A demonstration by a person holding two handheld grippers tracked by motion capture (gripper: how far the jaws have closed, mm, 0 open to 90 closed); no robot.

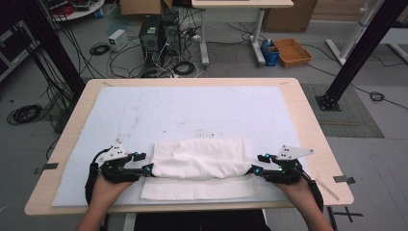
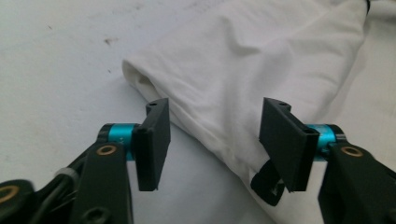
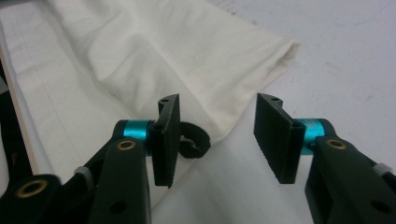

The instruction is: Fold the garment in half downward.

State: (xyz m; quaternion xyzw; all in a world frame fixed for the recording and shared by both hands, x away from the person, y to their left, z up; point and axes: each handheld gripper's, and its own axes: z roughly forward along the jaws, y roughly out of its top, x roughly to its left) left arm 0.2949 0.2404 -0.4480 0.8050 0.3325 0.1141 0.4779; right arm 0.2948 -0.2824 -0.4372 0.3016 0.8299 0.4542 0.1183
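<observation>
- High view: pale wooden table [image 1: 308, 115] w/ white sheet cover [image 1: 192, 110]; folded white cotton cloth [image 1: 201, 159] lies across near edge, long axis side to side, btwn the two grippers, on top of a flatter white layer [image 1: 199, 189] that sticks out toward the person.
- Left gripper [image 1: 144, 169] sits at cloth's left end, right gripper [image 1: 254, 168] at its right end; each in a hand [image 1: 107, 188].
- Left gripper view: black fingers [image 2: 154, 140] stand apart, roughly half-wide, nothing pinched; cloth's folded edge [image 2: 205, 98] runs through the gap, just ahead of the pads, not pressed.
- Right gripper view: fingers [image 3: 275, 135] also parted, no grip; cloth's corner [image 3: 280, 51] lies ahead of them, fold edge passing btwn.
- Judgement: fold looks just laid down & let go. To do it well: back both grippers straight out, level, w/o snagging the edge.
- Check ends line up; if upper layer sits skewed, re-pinch corners evenly, both sides together.
</observation>
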